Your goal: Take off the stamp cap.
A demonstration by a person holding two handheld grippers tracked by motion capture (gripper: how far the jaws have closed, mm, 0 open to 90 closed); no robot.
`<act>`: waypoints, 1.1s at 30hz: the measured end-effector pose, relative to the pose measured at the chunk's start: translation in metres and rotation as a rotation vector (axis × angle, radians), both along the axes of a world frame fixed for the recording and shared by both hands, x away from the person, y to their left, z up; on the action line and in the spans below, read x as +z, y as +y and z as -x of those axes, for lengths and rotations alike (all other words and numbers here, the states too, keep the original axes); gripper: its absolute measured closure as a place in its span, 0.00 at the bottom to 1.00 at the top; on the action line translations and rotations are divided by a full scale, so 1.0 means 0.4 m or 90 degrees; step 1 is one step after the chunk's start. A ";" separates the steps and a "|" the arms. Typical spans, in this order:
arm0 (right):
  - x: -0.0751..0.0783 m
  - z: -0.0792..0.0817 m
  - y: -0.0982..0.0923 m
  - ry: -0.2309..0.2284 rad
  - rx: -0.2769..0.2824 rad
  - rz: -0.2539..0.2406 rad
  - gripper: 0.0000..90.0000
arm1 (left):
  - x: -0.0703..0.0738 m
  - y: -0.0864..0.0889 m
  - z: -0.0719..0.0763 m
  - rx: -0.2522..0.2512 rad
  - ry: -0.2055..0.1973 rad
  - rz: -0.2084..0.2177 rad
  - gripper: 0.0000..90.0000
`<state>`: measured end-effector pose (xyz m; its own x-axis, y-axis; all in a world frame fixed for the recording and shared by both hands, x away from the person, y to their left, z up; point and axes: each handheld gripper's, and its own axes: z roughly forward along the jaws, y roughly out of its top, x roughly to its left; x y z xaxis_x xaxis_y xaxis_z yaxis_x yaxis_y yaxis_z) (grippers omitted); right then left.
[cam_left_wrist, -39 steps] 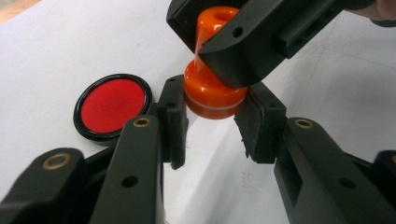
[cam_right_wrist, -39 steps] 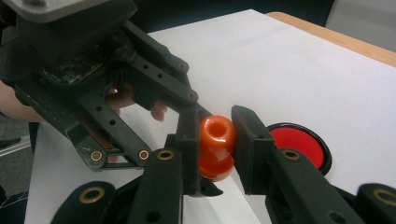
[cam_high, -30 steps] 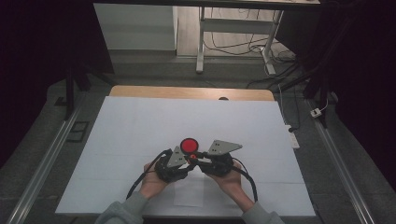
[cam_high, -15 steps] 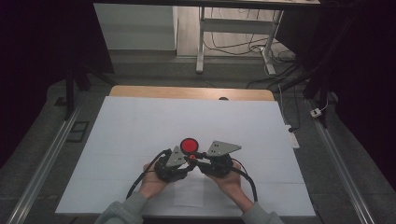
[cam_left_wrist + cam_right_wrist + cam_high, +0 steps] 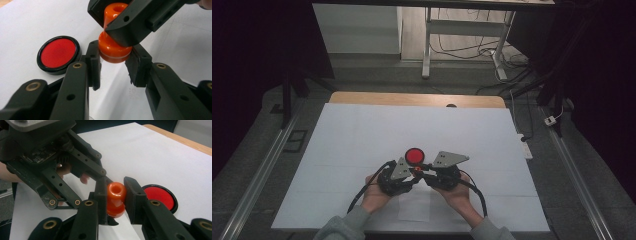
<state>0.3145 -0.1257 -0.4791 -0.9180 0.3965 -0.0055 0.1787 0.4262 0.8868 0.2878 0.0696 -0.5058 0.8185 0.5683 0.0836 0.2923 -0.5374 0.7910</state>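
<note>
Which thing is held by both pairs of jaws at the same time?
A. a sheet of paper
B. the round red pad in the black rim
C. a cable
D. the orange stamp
D: the orange stamp is clamped at its wide base by the left gripper and at its narrow top by the right gripper, while the red pad lies apart.

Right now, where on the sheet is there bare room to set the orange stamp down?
Bare: the white sheet left of and beyond the red ink pad, up to the wooden edge, and its right side toward the rail. Crowded: around the orange stamp, held by both the left gripper and right gripper, pad close by.
</note>
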 end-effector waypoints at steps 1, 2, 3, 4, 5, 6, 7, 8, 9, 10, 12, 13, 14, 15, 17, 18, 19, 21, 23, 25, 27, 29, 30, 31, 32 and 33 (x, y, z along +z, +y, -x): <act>0.000 -0.001 0.000 0.001 0.000 -0.002 0.81 | 0.000 0.000 0.000 0.000 -0.001 -0.001 0.72; 0.000 -0.001 -0.001 0.003 0.000 -0.002 0.81 | 0.000 0.000 0.000 0.000 -0.001 -0.002 0.72; 0.000 -0.001 -0.001 0.004 0.000 -0.003 0.81 | 0.000 0.000 0.000 0.000 -0.001 -0.002 0.72; -0.001 -0.001 -0.001 0.005 -0.001 -0.003 0.81 | 0.000 0.000 0.000 0.001 -0.002 -0.002 0.72; -0.001 -0.001 -0.001 0.006 -0.001 -0.005 0.81 | 0.000 0.000 0.000 0.001 -0.002 -0.002 0.72; -0.001 -0.001 0.000 0.007 -0.002 -0.006 0.81 | 0.000 0.001 0.000 0.000 -0.002 -0.002 0.72; -0.001 -0.001 -0.001 0.007 -0.003 -0.005 0.81 | 0.000 0.001 0.001 0.000 -0.002 -0.001 0.72; -0.001 -0.001 -0.001 0.007 -0.003 -0.007 0.81 | 0.000 0.001 0.001 0.000 -0.002 -0.001 0.72; -0.001 -0.001 -0.001 0.010 -0.003 -0.010 0.81 | 0.000 0.001 0.001 0.000 -0.003 -0.001 0.72; -0.001 -0.002 -0.001 0.010 -0.005 -0.009 0.81 | 0.000 0.001 0.001 0.000 -0.004 -0.004 0.72; -0.001 -0.001 -0.001 0.011 -0.006 -0.009 0.81 | 0.000 0.000 0.001 0.000 -0.005 -0.005 0.72; -0.001 -0.001 -0.001 0.012 -0.007 -0.009 0.81 | -0.001 0.000 0.002 0.002 -0.005 -0.005 0.72; -0.001 -0.001 -0.001 0.014 -0.008 -0.010 0.81 | -0.001 0.000 0.002 0.002 -0.005 -0.005 0.72; -0.001 -0.002 -0.001 0.015 -0.008 -0.007 0.81 | -0.002 -0.001 0.001 0.002 -0.004 -0.006 0.72; -0.001 -0.002 -0.001 0.016 -0.008 -0.005 0.81 | -0.003 -0.002 0.002 0.003 -0.005 -0.006 0.72; -0.002 -0.003 -0.001 0.017 -0.007 -0.004 0.81 | -0.004 -0.003 0.002 0.003 -0.005 -0.007 0.72; -0.002 -0.003 -0.001 0.020 -0.008 -0.004 0.81 | -0.004 -0.003 0.002 0.002 -0.005 -0.010 0.72; 0.017 -0.007 -0.018 0.008 -0.039 -0.050 0.81 | -0.025 -0.017 0.005 -0.009 -0.004 -0.092 0.72; 0.032 -0.010 -0.030 0.000 -0.051 -0.063 0.81 | -0.040 -0.018 0.008 -0.013 0.023 -0.041 0.72; 0.051 -0.008 -0.048 -0.027 -0.062 -0.056 0.81 | -0.020 -0.022 0.012 -0.012 0.004 -0.039 0.72; 0.055 -0.008 -0.060 -0.024 -0.065 -0.058 0.81 | -0.002 -0.018 0.015 -0.012 -0.004 -0.022 0.73; 0.051 -0.011 -0.060 -0.017 -0.061 -0.061 0.81 | 0.002 -0.014 0.015 -0.013 -0.006 -0.026 0.72; 0.049 -0.012 -0.058 -0.014 -0.058 -0.061 0.81 | 0.000 -0.014 0.015 -0.011 -0.003 -0.022 0.72; 0.047 -0.011 -0.055 -0.012 -0.056 -0.062 0.81 | -0.001 -0.013 0.014 -0.010 -0.002 -0.022 0.72; 0.046 -0.010 -0.053 -0.011 -0.053 -0.063 0.81 | -0.001 -0.012 0.013 -0.009 -0.001 -0.022 0.72; 0.046 -0.009 -0.051 -0.011 -0.049 -0.063 0.81 | -0.001 -0.011 0.013 -0.009 0.000 -0.021 0.72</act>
<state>0.3181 -0.1461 -0.4608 -0.8848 0.4655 0.0208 0.1913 0.3223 0.9271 0.2828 0.0653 -0.5062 0.8265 0.5536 0.1018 0.2847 -0.5672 0.7728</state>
